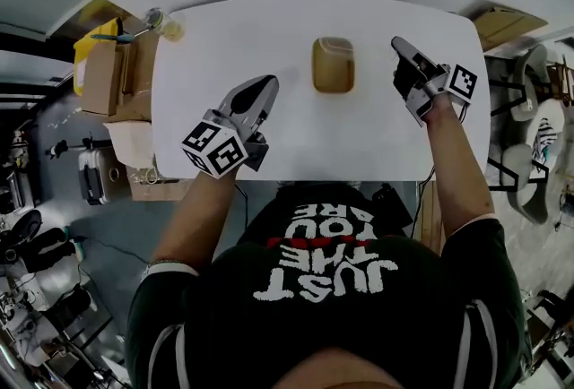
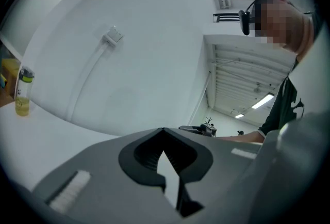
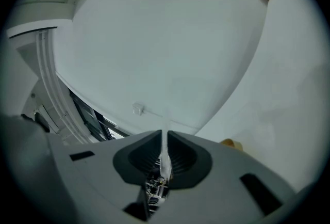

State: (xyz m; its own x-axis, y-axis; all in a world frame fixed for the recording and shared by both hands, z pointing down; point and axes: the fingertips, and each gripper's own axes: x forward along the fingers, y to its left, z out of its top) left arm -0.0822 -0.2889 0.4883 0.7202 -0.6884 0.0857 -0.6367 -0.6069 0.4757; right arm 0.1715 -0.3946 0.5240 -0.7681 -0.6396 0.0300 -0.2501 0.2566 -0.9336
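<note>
Facing left tool: seemingly a bottle, indistinct overhead.

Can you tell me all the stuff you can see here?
Table: one, white, under both tools.
Container: one, tan, mid-table, between the tools.
Bottle: one, yellowish liquid inside, table's far left corner.
Cardboard boxes: several, brown, left of the table.
Left tool: one, grey, jaws shut, empty, over the table.
Right tool: one, grey, jaws shut, empty, right of the container.
</note>
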